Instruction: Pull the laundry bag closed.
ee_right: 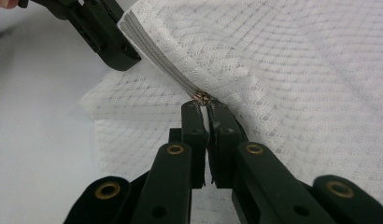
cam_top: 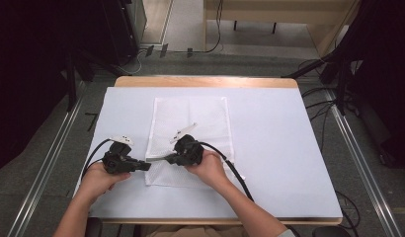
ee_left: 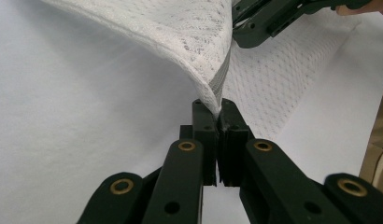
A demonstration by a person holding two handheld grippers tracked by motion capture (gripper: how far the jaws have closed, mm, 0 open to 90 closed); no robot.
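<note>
Pale blue tabletop (cam_top: 269,148), dark floor and cables around. White mesh bag (cam_top: 190,123) lying flat near the middle, zipper along its near edge. Left gripper (ee_left: 216,109) clamped on the bag's near left corner, at the end of the zipper tape (ee_left: 218,81), lifting that corner off the cloth. Right gripper (ee_right: 203,105) clenched on the small metal zipper pull (ee_right: 201,97), a little way along the edge from the left gripper. Both grasps made, edge held taut between them. Judging by the short gap between the jaws, zipper travel barely started or nearly finished; cannot tell which. Left to do: sliding the pull along, then letting go.
</note>
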